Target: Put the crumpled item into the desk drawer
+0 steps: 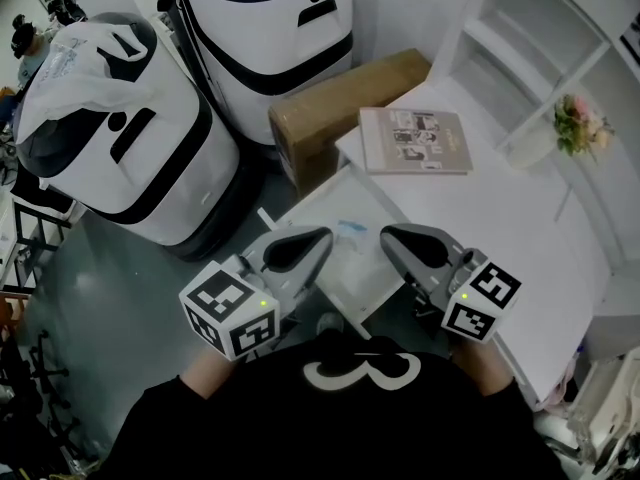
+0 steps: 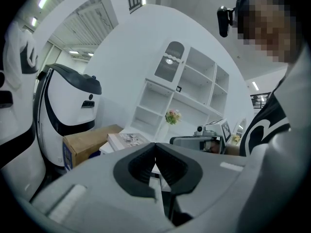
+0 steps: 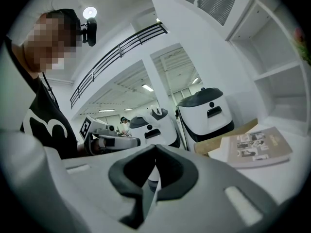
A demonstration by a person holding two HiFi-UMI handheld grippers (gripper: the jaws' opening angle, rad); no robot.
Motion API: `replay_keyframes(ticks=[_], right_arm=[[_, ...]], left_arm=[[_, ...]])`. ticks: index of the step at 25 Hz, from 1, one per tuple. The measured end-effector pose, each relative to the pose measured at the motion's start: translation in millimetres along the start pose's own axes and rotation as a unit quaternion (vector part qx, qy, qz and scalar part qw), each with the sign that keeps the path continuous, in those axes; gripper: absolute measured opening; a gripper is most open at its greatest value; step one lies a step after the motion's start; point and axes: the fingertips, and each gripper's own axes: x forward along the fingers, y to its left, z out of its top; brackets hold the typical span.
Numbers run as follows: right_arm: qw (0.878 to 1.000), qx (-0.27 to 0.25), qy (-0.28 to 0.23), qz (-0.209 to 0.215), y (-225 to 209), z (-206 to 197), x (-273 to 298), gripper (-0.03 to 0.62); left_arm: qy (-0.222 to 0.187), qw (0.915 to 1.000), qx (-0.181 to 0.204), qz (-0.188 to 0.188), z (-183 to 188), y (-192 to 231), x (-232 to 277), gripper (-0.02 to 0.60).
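In the head view the white desk drawer stands pulled open below the desk's left corner. A small pale bluish crumpled item lies inside it, between my two grippers' tips. My left gripper is held close to my chest and points over the drawer; its jaws meet with nothing between them. My right gripper sits beside it to the right, also shut and empty. Each gripper shows sideways in the other's view.
A book lies on the white desk. A cardboard box stands on the floor behind the drawer, next to two large white-and-black machines. Flowers and a white shelf unit are at the right.
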Motion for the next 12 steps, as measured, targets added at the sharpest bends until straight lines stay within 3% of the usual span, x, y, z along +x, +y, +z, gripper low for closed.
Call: replay_keyframes(ticks=[12], right_arm=[[1.000,0.011,0.001,-0.015,-20.0,-9.1,-8.1,0.003]], left_arm=[[0.014,0.9999,-0.001,-0.010,-8.5,0.7,21.8,0.006]])
